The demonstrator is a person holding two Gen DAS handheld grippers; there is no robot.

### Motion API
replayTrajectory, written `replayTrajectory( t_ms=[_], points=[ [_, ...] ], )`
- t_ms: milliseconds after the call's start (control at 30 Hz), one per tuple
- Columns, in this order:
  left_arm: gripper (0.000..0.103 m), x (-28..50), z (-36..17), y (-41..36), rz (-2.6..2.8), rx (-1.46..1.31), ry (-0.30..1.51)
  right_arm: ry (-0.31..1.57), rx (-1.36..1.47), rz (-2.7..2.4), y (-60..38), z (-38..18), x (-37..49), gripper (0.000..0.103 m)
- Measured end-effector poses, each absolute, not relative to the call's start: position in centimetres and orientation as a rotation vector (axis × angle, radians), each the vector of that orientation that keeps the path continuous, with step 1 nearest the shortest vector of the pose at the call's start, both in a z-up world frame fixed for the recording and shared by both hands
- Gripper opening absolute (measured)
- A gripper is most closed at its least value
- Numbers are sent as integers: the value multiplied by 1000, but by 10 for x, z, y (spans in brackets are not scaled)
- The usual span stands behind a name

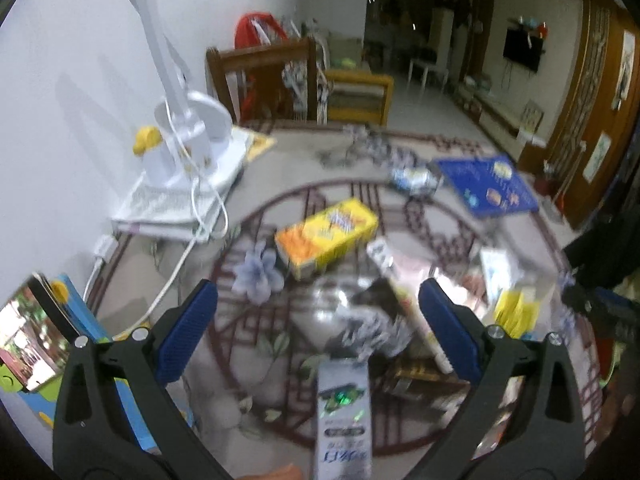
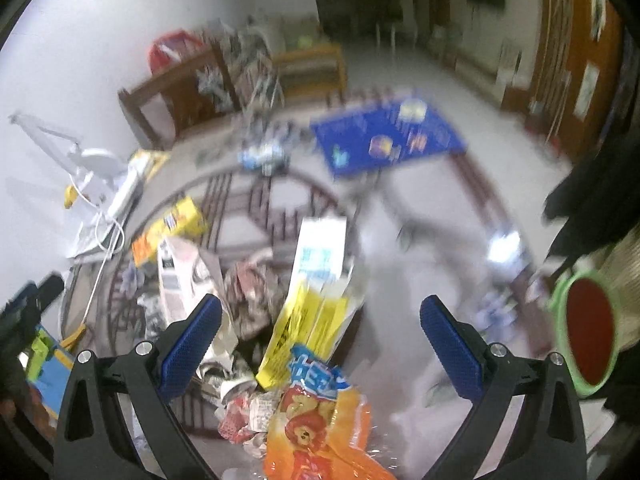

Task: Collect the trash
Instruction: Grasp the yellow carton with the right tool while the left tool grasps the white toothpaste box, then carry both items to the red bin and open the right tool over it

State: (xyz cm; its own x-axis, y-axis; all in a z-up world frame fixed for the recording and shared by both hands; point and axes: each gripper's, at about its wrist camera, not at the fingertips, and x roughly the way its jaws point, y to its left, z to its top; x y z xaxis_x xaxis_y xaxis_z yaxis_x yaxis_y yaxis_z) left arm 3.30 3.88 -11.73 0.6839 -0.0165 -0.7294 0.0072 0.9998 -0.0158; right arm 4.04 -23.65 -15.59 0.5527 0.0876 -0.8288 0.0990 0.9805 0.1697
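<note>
Blue-padded, both my grippers are spread wide and hold nothing. My left gripper (image 1: 318,320) hangs over the patterned table (image 1: 320,184), above a crumpled silvery wrapper (image 1: 360,320), with a white carton (image 1: 344,420) just below and a yellow box (image 1: 326,236) farther off. My right gripper (image 2: 320,334) hovers over the trash heap: an orange snack bag (image 2: 320,432), a yellow-and-white packet (image 2: 316,300), crumpled papers (image 2: 248,296)

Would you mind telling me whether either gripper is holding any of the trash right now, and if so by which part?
Nothing is held. The left gripper is open above a crumpled wrapper, and the right gripper is open above the yellow packet.
</note>
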Motion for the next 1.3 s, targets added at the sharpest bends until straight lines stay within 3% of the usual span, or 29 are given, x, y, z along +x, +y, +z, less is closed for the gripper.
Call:
replayTrajectory(
  t_ms=[200, 300, 433, 500, 533, 567, 800, 1000, 1300],
  points=[
    [99, 23, -166, 29, -104, 18, 990, 1159, 345, 53, -246, -205, 72, 96],
    [99, 15, -193, 28, -110, 5, 1077, 1208, 372, 72, -246, -221, 81, 91],
    [82, 14, -227, 24, -128, -24, 1171, 1260, 409, 99, -247, -235, 87, 46],
    [68, 15, -234, 24, -146, -47, 1200, 1244, 433, 113, -250, -232, 86, 45],
    [52, 16, -238, 25, -147, -55, 1213, 1231, 434, 116, -250, -229, 86, 44],
    [48, 16, -240, 24, -144, -58, 1215, 1199, 437, 124, -252, -221, 83, 44],
    [45, 11, -218, 28, -151, -58, 1132, 986, 436, 127, -261, -162, 65, 43],
    [45, 5, -165, 25, -148, -42, 973, 812, 379, 75, -271, -111, 40, 43],
    [45, 3, -108, -20, -287, -57, 825, 676, 347, -35, -305, -72, -5, 43]
  ],
)
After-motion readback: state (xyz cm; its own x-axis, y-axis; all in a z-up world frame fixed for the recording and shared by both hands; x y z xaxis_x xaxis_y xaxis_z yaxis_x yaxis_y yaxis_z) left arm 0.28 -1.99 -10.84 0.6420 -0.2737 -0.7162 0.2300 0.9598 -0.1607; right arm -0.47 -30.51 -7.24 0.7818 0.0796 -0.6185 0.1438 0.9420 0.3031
